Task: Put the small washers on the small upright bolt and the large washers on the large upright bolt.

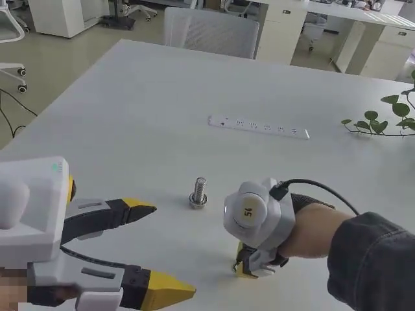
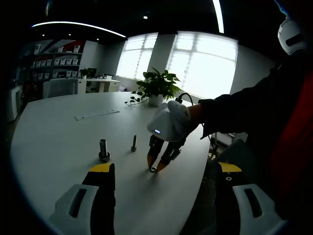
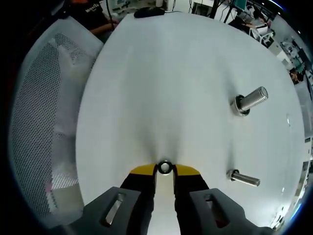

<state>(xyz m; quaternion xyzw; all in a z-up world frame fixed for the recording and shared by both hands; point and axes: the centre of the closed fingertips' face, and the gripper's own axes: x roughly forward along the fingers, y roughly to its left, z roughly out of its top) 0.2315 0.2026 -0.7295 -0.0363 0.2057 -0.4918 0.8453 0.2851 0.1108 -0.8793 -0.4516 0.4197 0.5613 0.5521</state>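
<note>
"What is the nearer claw doing?"

"The left gripper is hovering at seven o'clock in the head view. Its yellow-tipped jaws are spread wide and carrying nothing."

"And the other one?"

"The right gripper is pointing down at the white tabletop, and its tips are pinching a small flat silver metal washer right at the surface."

"What is worrying you?"

"The tips are catching only the thin rim, so I'm guessing it could be flicking out on the lift. In the right gripper view, two posts are also standing close together: the thick threaded steel bolt at two o'clock from the washer and the thin steel bolt at four. Picking the wrong one would be easy."

"How is the washer looking?"

"It's gleaming, thin and round, with its hole showing clear. Farther off, a white power strip is lying at twelve o'clock."
</note>
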